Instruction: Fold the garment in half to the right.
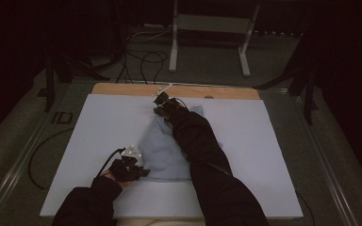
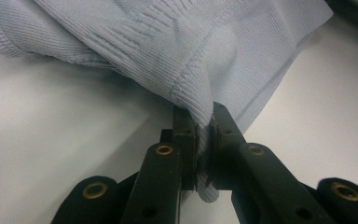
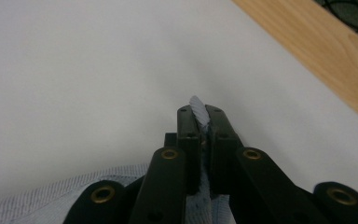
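A pale blue knitted garment (image 1: 162, 153) lies on the white sheet (image 1: 108, 122) that covers the counter (image 1: 122, 89), roughly at its middle, stretched between the two grippers.

The left gripper (image 1: 141, 172) sits near the person's edge of the counter, at the garment's near left corner. In the left gripper view its jaws are pressed almost together, pinching a ribbed hem of the garment (image 2: 200, 88) between the pads; the cloth rises from the grip and spreads up and away in folds, and a small tail of fabric hangs below the jaws. The white sheet (image 2: 51, 140) shows beneath.

The right gripper (image 1: 159, 111) is reached far forward, close to the bare wooden strip at the far edge of the counter, at the garment's far end. In the right gripper view its jaws are likewise closed down on a thin fold of the same garment (image 3: 198, 112), whose tip pokes out just past the fingertips, with more of the cloth bunched low behind the jaws. The wooden strip (image 3: 326, 56) crosses the upper right corner of that view.

The person's dark sleeve (image 1: 202, 150) lies across the garment.
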Motion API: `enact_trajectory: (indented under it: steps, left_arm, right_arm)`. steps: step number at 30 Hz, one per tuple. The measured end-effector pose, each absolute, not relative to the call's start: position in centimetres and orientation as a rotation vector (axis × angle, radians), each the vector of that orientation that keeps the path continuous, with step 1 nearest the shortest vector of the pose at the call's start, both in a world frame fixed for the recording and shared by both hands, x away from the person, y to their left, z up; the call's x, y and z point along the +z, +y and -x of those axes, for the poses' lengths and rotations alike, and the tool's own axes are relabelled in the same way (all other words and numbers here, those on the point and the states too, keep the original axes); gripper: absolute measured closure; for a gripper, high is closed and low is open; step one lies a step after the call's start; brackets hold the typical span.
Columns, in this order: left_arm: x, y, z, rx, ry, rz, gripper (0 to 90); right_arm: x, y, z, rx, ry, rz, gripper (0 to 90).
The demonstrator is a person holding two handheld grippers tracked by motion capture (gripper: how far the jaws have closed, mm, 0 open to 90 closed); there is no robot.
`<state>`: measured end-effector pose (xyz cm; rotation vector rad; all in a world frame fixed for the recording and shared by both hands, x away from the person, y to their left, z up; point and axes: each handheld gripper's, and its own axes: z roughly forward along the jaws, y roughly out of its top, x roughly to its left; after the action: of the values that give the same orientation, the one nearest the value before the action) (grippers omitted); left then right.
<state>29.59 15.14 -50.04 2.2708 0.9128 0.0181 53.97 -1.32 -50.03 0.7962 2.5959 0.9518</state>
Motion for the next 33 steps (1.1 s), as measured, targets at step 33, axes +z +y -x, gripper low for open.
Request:
enact_trajectory:
  steps: [33]
  left_arm:
    - [-46.5, 12.4, -29.3, 0.064, 0.801, -2.282, 84.8]
  right_arm:
    - [-43.9, -5.7, -52.0, 1.115, 2.492, -0.763, 87.0]
